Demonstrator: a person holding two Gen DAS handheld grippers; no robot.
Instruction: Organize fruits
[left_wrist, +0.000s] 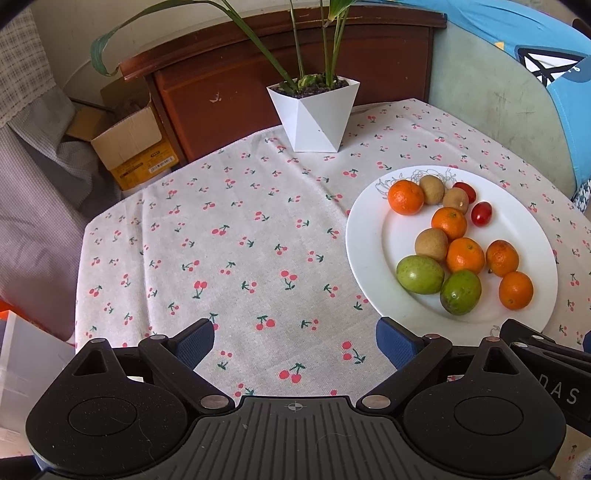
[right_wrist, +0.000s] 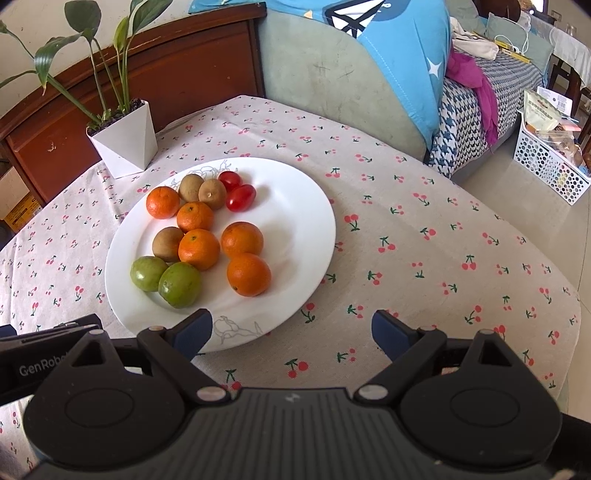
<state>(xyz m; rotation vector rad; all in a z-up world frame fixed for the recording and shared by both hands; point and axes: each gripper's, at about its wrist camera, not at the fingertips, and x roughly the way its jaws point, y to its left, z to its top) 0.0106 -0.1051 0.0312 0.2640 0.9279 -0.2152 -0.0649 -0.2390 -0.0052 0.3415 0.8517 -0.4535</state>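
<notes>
A white plate (right_wrist: 295, 206) lies on the tabletop (right_wrist: 424, 229), which is covered by a cherry-print cloth, and serves as the landmark here. All the fruit sits on the plate, bunched toward its side nearest the white plant pot (right_wrist: 125, 144). Five oranges (right_wrist: 198, 249) run through the middle of the bunch. Three brown round fruits (right_wrist: 212, 194) lie among them, two at the plate's far rim and one beside the green pair. Two red cherry tomatoes (right_wrist: 241, 198) touch each other at the far rim, just beside the brown fruits. Two green fruits (right_wrist: 180, 284) lie side by side at the plate's near edge.

The right tool (right_wrist: 291, 332) hovers at the plate's near rim, its fingers spread wide and holding nothing. The left tool (left_wrist: 295, 341) hangs over bare cloth beside the plate, fingers likewise wide apart and empty.
</notes>
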